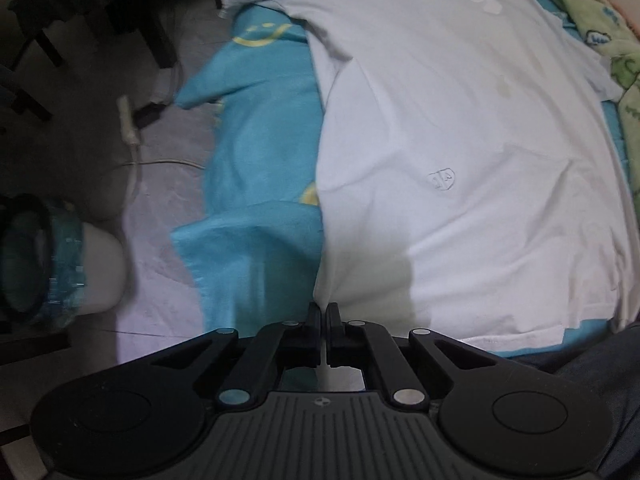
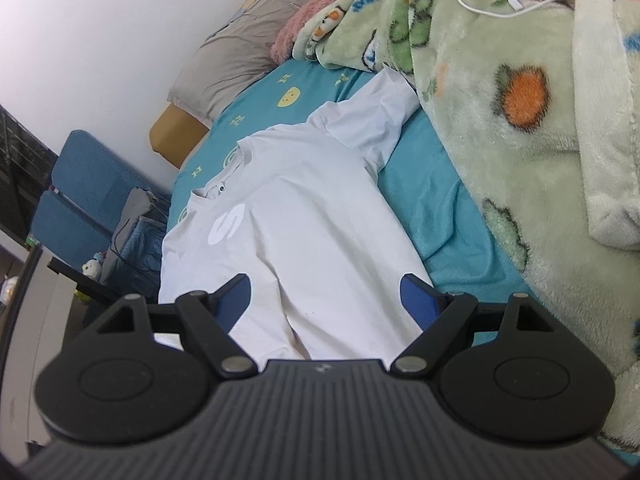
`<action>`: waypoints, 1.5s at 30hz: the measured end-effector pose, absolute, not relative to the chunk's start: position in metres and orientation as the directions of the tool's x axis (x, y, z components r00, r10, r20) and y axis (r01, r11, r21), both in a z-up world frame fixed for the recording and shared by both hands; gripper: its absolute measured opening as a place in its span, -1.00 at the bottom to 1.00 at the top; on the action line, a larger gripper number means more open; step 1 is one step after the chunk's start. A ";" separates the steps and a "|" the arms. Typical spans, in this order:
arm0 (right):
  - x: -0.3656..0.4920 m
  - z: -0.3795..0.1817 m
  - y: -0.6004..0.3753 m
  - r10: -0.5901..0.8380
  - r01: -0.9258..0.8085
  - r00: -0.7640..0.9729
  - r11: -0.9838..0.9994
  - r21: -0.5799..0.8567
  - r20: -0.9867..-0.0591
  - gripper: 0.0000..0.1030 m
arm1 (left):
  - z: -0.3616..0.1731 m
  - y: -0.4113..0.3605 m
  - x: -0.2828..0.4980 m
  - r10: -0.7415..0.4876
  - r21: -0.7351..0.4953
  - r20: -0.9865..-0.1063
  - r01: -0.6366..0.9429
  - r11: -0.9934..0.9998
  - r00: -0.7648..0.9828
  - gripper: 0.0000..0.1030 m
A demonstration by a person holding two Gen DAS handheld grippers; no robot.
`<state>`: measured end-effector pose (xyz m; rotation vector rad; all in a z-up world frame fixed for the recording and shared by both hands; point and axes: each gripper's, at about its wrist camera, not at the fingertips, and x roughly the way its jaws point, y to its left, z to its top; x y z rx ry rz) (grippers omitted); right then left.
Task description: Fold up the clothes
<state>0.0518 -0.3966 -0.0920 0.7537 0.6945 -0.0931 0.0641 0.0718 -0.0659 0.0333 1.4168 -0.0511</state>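
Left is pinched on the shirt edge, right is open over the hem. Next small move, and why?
Probably close the right gripper on the hem. Its jaws stand wide over the white T-shirt, gripping nothing, while the left gripper is shut on the shirt's side edge. The shirt lies flat on the blue sheet; folding likely needs both holds.

one white T-shirt (image 2: 296, 216) spread ahead of both tongs, one teal bedsheet (image 2: 432, 184) beneath it, one green fleece blanket (image 2: 520, 128) right of them, one grey pillow (image 2: 236, 52) far ahead, two grippers
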 end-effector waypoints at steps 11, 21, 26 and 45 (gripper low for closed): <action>0.050 -0.081 -0.382 0.127 0.276 0.786 0.803 0.527 -0.605 0.63 | -0.041 0.056 0.055 0.083 0.122 -0.938 0.097 0.988 0.336 -0.19; 0.046 -0.070 -0.366 0.125 0.206 0.827 0.840 0.503 -0.548 0.63 | 0.013 0.001 0.069 -0.025 0.052 -0.744 0.094 0.994 0.667 0.64; 0.046 -0.064 -0.365 0.124 0.177 0.860 0.837 0.517 -0.495 0.63 | 0.023 -0.036 0.077 -0.067 0.057 -0.646 0.135 0.989 0.760 0.84; 0.104 -0.069 -0.392 -0.017 0.299 0.891 0.774 0.558 -0.453 0.62 | -0.037 -0.025 0.082 -0.038 0.060 -0.569 0.088 0.994 0.821 0.98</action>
